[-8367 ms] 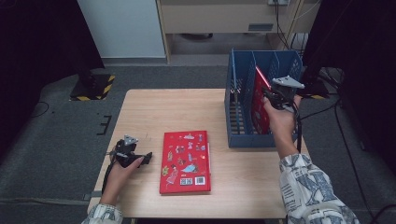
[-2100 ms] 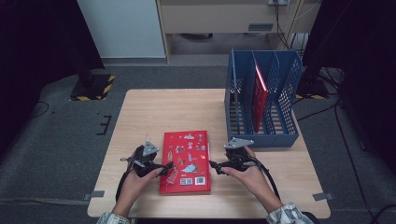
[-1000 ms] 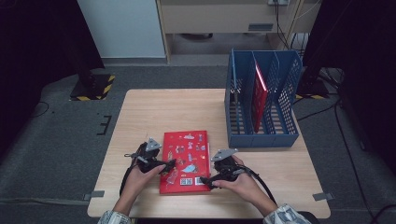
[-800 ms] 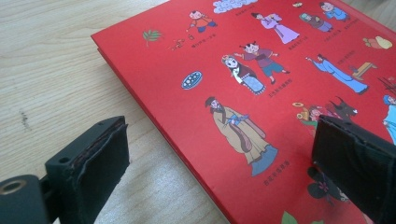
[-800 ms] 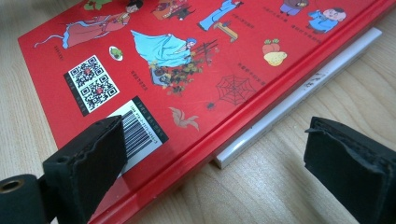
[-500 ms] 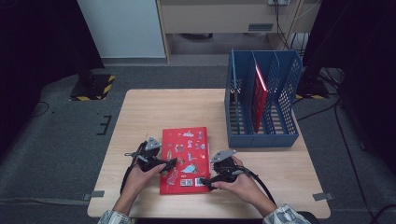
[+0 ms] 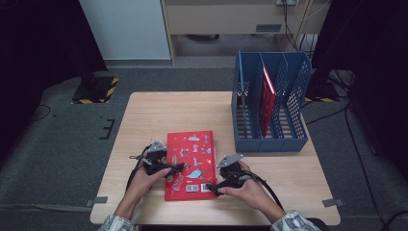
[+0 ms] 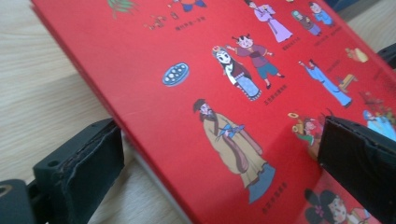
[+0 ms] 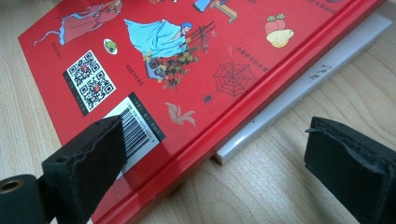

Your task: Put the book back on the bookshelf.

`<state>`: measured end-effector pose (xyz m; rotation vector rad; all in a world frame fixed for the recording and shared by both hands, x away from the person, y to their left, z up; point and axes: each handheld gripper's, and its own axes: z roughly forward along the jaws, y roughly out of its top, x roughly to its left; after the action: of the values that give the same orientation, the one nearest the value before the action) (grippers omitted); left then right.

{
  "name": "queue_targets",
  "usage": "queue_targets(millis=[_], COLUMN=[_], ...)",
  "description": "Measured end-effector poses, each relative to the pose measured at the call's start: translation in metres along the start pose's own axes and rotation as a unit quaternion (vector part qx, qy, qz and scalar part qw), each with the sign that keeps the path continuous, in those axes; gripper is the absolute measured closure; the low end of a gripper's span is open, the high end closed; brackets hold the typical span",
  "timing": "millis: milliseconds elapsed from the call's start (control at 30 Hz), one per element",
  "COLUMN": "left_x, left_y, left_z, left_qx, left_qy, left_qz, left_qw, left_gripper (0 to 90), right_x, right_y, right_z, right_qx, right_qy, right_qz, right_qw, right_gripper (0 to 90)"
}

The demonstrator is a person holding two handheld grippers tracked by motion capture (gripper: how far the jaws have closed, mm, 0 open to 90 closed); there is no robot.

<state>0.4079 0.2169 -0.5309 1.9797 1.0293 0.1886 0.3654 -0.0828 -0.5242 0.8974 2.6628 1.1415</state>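
One red book (image 7: pixel 267 100) already stands upright in the blue rack (image 7: pixel 269 139) at upper right, 2nd red book (image 7: pixel 189 163) lies flat at lower centre w/ left gripper (image 7: pixel 172 169) & right gripper (image 7: pixel 215 186) at its edges, both jaws apart, nothing gripped, so pickup & racking remain.

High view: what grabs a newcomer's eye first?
The red book lying flat at the near middle of the wooden table, with the left gripper and right gripper at its two sides, both open. Next, the blue file rack at the right, holding another red book upright.
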Motion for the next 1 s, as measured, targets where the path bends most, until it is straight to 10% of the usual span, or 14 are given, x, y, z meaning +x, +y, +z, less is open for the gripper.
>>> queue_targets(millis=[1000], left_x=[-0.001], left_y=[0.007], left_z=[-0.001], left_qx=[0.011], left_qy=[0.003], left_qz=[0.004], left_qw=[0.9999], left_gripper=[6.0], right_x=[-0.007], right_y=[0.018], right_z=[0.015], right_qx=[-0.009], right_qy=[0.018], right_qz=[-0.015], right_qw=[0.9997], right_gripper=[3.9])
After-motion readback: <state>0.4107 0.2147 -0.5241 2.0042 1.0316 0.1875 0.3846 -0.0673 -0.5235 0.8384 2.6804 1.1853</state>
